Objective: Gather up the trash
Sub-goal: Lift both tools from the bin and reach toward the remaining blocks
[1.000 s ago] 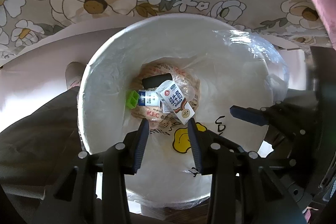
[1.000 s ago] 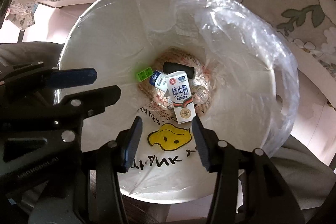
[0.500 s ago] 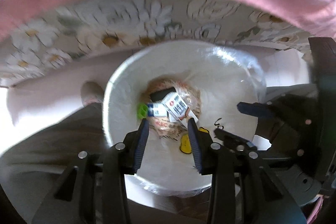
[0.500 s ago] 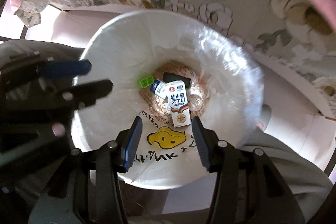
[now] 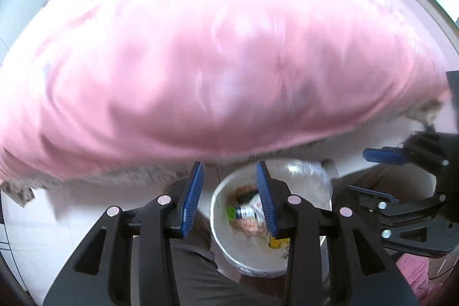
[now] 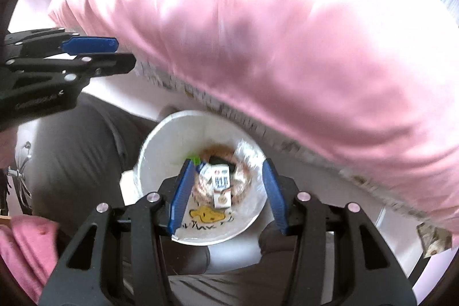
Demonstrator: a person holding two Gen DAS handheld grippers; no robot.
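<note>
While above trash bin (image 6: 160, 151) | both grippers empty, jaws apart | milk carton (image 6: 221, 185) inside

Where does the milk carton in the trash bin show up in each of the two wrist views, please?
Left wrist: milk carton low centre, blurred, just left of the right fingertip.
Right wrist: milk carton low centre, between the fingers.
Shared landmark: the white trash bin below the pink bedding.

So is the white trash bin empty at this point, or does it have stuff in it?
Not empty. The white trash bin holds a milk carton, a small green piece and other wrappers at the bottom.
</note>
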